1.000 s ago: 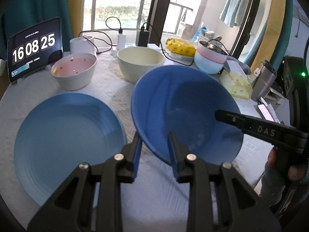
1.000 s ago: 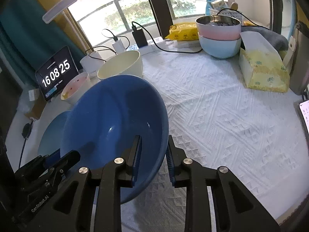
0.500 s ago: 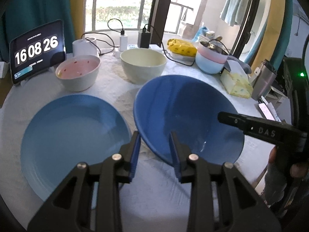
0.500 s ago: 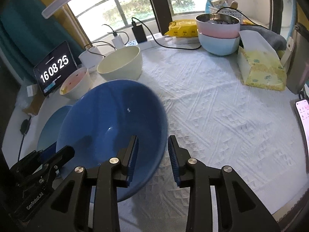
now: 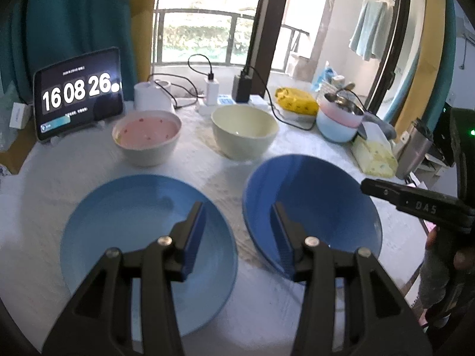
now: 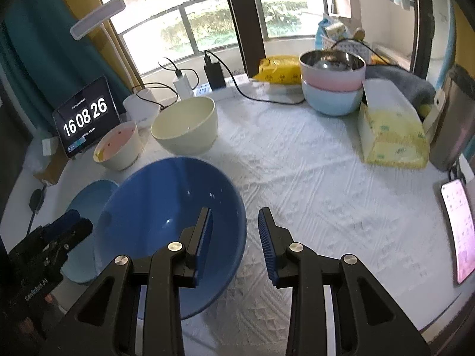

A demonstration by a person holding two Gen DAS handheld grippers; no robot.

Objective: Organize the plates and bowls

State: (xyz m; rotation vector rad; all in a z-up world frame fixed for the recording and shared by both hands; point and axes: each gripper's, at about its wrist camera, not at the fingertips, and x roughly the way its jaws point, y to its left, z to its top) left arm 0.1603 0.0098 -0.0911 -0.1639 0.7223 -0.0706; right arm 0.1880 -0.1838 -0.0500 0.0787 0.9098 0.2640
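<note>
A dark blue bowl (image 5: 314,204) rests on the white tablecloth, also in the right wrist view (image 6: 166,216). A light blue plate (image 5: 127,225) lies to its left; its edge shows in the right wrist view (image 6: 89,195). My left gripper (image 5: 237,228) is open and empty, above the gap between plate and bowl. My right gripper (image 6: 234,231) is open and empty, its jaws astride the bowl's right rim, raised above it. A pink-lined bowl (image 5: 147,136) and a cream bowl (image 5: 245,130) stand behind.
A tablet clock (image 5: 78,95), chargers and cables line the back. Stacked pink and pale blue bowls (image 6: 332,86), a yellow tissue box (image 6: 392,136), a metal flask (image 6: 451,124) and a phone (image 6: 458,228) sit at the right.
Both grippers opened and let go of the dark blue bowl, which now sits on the cloth. Both pulled back and up.
</note>
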